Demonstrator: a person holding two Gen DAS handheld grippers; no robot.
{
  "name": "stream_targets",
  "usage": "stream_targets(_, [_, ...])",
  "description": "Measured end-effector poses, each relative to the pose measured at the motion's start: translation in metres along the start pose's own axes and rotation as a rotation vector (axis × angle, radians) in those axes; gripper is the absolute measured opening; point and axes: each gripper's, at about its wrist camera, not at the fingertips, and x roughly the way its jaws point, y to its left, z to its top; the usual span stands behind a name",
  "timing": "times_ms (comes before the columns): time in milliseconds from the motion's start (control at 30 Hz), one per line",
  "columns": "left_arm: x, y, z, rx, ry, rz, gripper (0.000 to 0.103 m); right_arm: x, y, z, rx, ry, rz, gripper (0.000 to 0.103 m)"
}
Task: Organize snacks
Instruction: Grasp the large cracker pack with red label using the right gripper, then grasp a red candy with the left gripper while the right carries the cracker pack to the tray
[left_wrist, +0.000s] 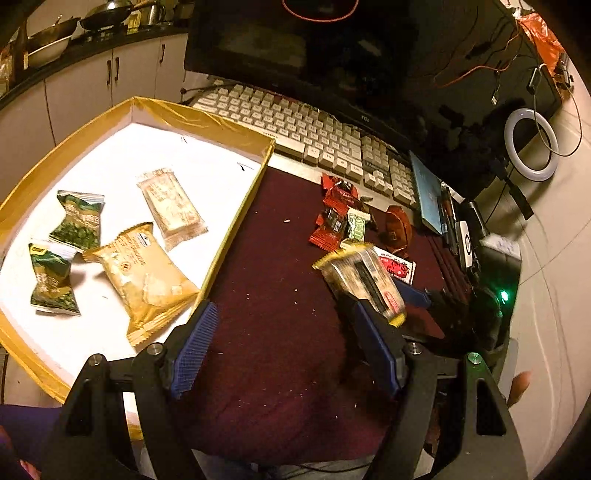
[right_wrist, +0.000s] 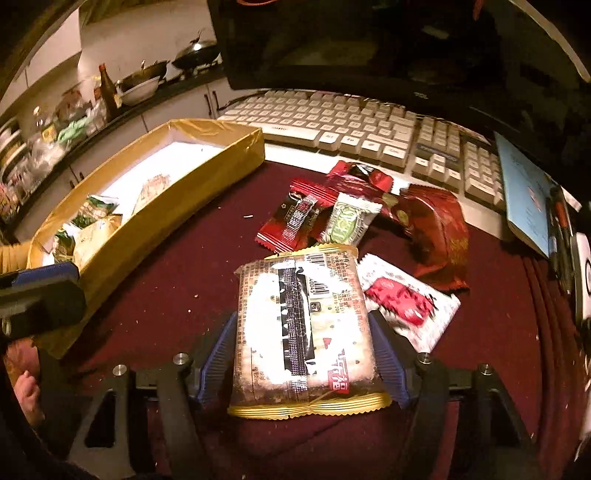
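Observation:
A gold-rimmed box (left_wrist: 236, 218) with a white floor holds two green packets (left_wrist: 75, 221), a gold packet (left_wrist: 144, 273) and a clear biscuit packet (left_wrist: 171, 206). My left gripper (left_wrist: 288, 339) is open and empty over the maroon cloth, beside the box's right wall. My right gripper (right_wrist: 303, 336) is shut on a cracker packet (right_wrist: 303, 325) with a yellow seam, held above the cloth; it also shows in the left wrist view (left_wrist: 364, 284). Loose snacks lie beyond: red packets (right_wrist: 295, 218), a green-white candy (right_wrist: 345, 221), a white-red packet (right_wrist: 406, 299).
A white keyboard (right_wrist: 351, 125) and a dark monitor (right_wrist: 369, 44) stand behind the cloth. A blue notebook (right_wrist: 524, 192) and small devices lie at the right. A ring light (left_wrist: 532, 147) and cables are at far right. Kitchen counter with pans (left_wrist: 103, 18) behind.

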Motion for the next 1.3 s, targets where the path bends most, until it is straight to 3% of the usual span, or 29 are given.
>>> stream_targets(133, [0.006, 0.001, 0.001, -0.001, 0.006, -0.007, 0.075, -0.031, -0.026, -0.022, 0.111, -0.068, 0.050, 0.071])
stream_targets(300, [0.020, -0.019, 0.007, 0.052, 0.008, -0.014, 0.075, -0.045, -0.070, -0.033, 0.276, -0.133, -0.016, 0.071])
stream_targets(400, [0.036, -0.040, 0.014, 0.131, 0.011, 0.010, 0.075, -0.045, -0.089, -0.036, 0.372, -0.160, -0.017, 0.071])
stream_targets(533, [0.070, -0.061, 0.026, 0.220, 0.044, 0.082, 0.074, -0.047, -0.089, -0.041, 0.379, -0.179, -0.031, 0.071])
stream_targets(633, [0.092, -0.070, 0.042, 0.250, 0.054, 0.120, 0.063, -0.048, -0.088, -0.041, 0.377, -0.190, -0.040, 0.071])
stream_targets(667, [0.099, -0.072, 0.047, 0.256, 0.057, 0.130, 0.054, -0.048, -0.089, -0.041, 0.378, -0.190, -0.035, 0.071])
stream_targets(800, [0.129, -0.080, 0.058, 0.317, 0.067, 0.191, 0.043, -0.045, -0.091, -0.041, 0.391, -0.182, -0.010, 0.071])
stream_targets(833, [0.136, -0.078, 0.058, 0.313, 0.086, 0.180, 0.029, -0.045, -0.091, -0.041, 0.389, -0.180, -0.006, 0.071])
stream_targets(867, [0.138, -0.077, 0.058, 0.301, 0.097, 0.152, 0.021, -0.044, -0.091, -0.040, 0.383, -0.179, -0.004, 0.071])
stream_targets(1133, [0.096, -0.044, 0.034, 0.193, 0.067, 0.042, 0.019, -0.044, -0.088, -0.040, 0.345, -0.188, 0.018, 0.071])
stream_targets(1300, [0.056, -0.020, 0.006, 0.111, 0.051, -0.034, 0.019, -0.049, -0.090, -0.041, 0.348, -0.216, -0.019, 0.071])
